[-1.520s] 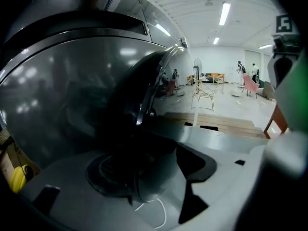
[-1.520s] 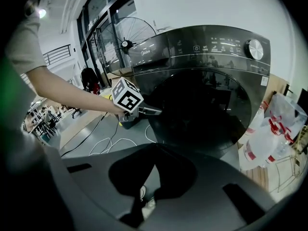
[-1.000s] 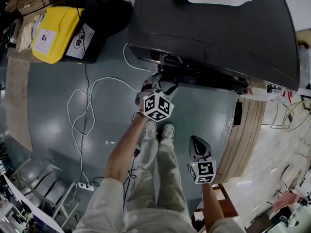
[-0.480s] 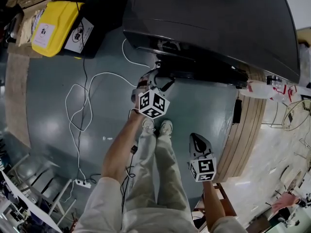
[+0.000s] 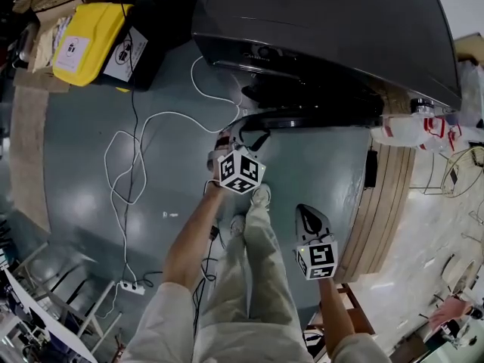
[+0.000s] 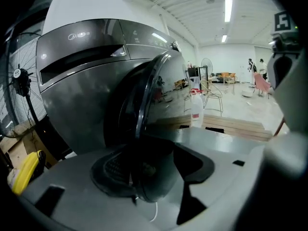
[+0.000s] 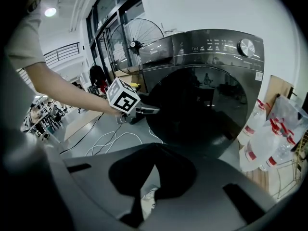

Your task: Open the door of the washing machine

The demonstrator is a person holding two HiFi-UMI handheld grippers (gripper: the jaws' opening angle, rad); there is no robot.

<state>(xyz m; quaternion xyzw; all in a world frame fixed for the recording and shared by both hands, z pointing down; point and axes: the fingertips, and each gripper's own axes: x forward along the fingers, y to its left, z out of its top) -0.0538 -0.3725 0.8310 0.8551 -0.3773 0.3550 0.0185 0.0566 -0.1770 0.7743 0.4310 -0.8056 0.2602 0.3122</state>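
Two grippers in frame, one busy. Left gripper is at the free edge of the door of the washing machine. Its jaws stand wide and have just been closing. In the left gripper view the door's rim runs down between them and the pads don't clamp it, though whether one pad touches it I cannot tell. The door is ajar, swung part way out from the dark grey front, hinge side to the person's right.

Right gripper is clenched, tips together with nothing between them. It hangs over the floor near the person's right leg, well apart from the door. The right gripper view shows those closed jaws with a shoe below, and beyond them the left gripper's marker cube at the door's edge.

The washing machine stands at the far edge of the grey floor, with a wooden platform along the floor's right edge. Plastic bottles sit just beside the machine's right corner. A white cable loops over the floor's left half down to a power strip near the lower left. A yellow case lies at the far left corner. A standing fan is left of the machine. The person's light trousers and shoes are in front of the door.
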